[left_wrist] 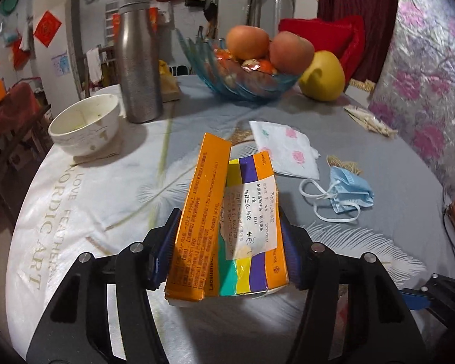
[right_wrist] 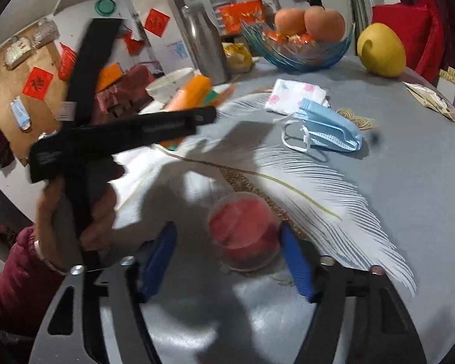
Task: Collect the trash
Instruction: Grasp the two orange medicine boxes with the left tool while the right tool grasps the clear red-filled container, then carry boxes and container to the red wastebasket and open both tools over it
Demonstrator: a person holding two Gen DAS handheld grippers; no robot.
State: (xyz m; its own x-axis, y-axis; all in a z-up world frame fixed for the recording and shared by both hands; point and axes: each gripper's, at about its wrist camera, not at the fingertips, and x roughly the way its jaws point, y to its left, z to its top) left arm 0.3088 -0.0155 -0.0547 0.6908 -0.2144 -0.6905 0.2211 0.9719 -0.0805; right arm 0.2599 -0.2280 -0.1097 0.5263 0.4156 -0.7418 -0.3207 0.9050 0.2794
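My left gripper [left_wrist: 229,236] is shut on a crushed orange medicine box [left_wrist: 224,224] with purple, yellow and green stripes and a white label, held above the table. The box also shows in the right wrist view [right_wrist: 194,91], past the left gripper's black body. My right gripper [right_wrist: 227,242] is open, its blue fingers on either side of a red lidded plastic cup [right_wrist: 245,230] that stands on the tablecloth; its right finger is close to the cup. A crumpled blue face mask [left_wrist: 348,194] [right_wrist: 327,127] and a floral tissue [left_wrist: 288,148] [right_wrist: 297,94] lie further back.
A white bowl [left_wrist: 85,127], a steel bottle [left_wrist: 139,63], a blue glass fruit bowl [left_wrist: 242,82] with apples and a yellow pomelo [left_wrist: 321,75] stand at the back. A snack wrapper [left_wrist: 370,121] lies at the far right. The round table's edge curves at the left.
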